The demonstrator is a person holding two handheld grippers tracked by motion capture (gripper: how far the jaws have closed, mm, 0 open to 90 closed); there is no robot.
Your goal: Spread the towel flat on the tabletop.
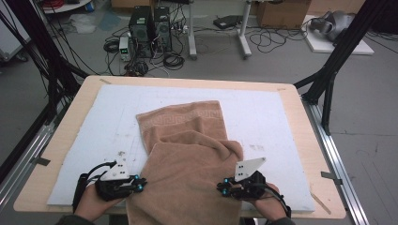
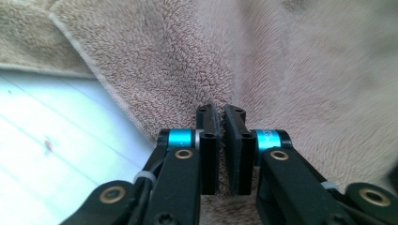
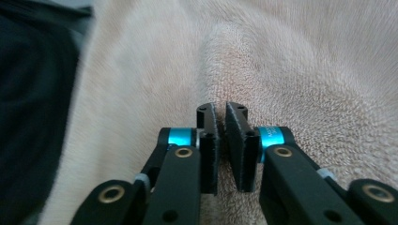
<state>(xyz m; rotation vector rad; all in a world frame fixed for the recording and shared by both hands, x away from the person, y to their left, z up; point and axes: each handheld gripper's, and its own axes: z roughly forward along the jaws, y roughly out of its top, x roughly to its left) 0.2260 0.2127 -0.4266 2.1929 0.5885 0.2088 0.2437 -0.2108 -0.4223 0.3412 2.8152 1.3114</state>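
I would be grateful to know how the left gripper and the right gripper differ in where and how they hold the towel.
The left gripper pinches the beige towel at its left edge, beside the white mat; the right gripper pinches its right edge. In its own view the left gripper has mat beside it; the right gripper has cloth and a dark patch. Both are shut on a fold near the table's front edge.

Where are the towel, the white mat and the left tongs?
towel [image 1: 187, 164], high view, on the middle of its folded top layer.
white mat [image 1: 267, 117], high view, on a bare part right of the towel.
left tongs [image 2: 221, 117], left gripper view, midway between the tips.
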